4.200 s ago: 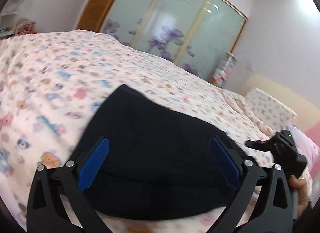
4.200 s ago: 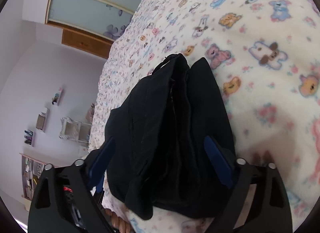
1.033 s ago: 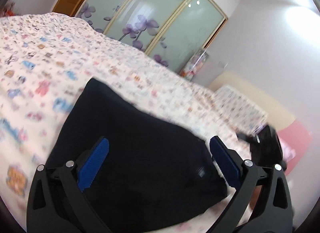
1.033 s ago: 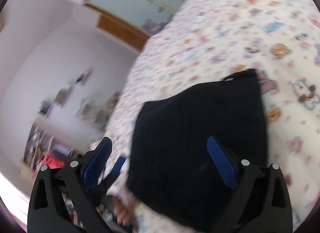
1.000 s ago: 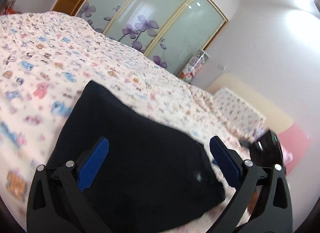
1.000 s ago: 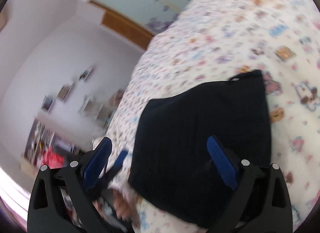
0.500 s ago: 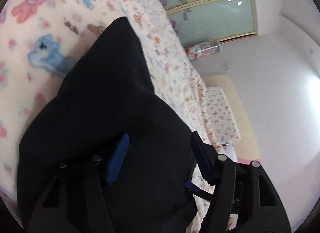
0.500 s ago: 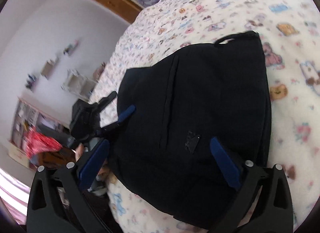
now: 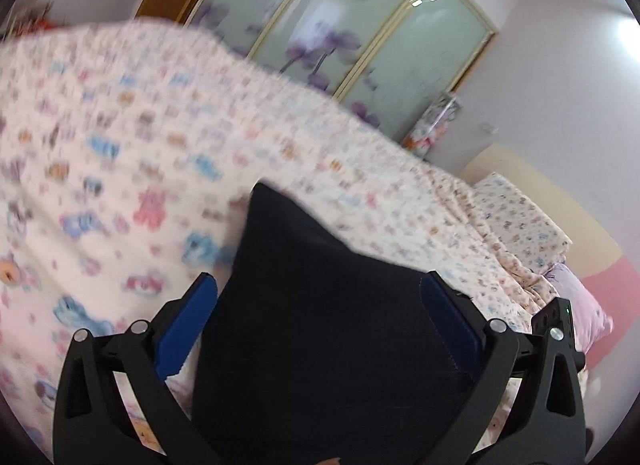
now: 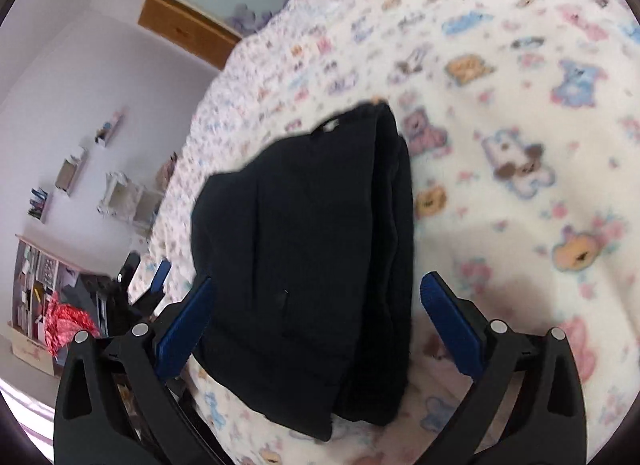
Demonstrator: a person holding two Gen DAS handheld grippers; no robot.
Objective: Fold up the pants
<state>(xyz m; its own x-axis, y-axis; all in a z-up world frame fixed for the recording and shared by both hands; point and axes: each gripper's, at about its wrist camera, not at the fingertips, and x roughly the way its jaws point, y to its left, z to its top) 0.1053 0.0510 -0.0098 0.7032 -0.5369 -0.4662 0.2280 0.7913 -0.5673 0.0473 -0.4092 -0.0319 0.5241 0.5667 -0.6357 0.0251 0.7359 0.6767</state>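
The black pants (image 9: 320,325) lie as a folded bundle on the bed's cartoon-print blanket (image 9: 120,145). My left gripper (image 9: 318,279) hovers over their near end. Its jaws are opening and stand wide, and the blue pads (image 9: 188,317) flank the cloth without pressing it. In the right wrist view the pants (image 10: 312,225) show stacked folded edges along their right side. My right gripper (image 10: 316,281) is open above them, its pads apart from the fabric. The left gripper (image 10: 156,281) also shows beyond the bundle's left edge.
A wardrobe with frosted flower-print sliding doors (image 9: 360,45) stands behind the bed. Pillows (image 9: 520,217) lie at the head on the right. Wall shelves (image 10: 72,169) and a cluttered corner with a red bag (image 10: 68,321) lie past the bed's edge.
Half a second ago the left jaws stood narrower, close around the pants; now they are wide and drawn back. The right gripper has dipped and turned, and both views have shifted.
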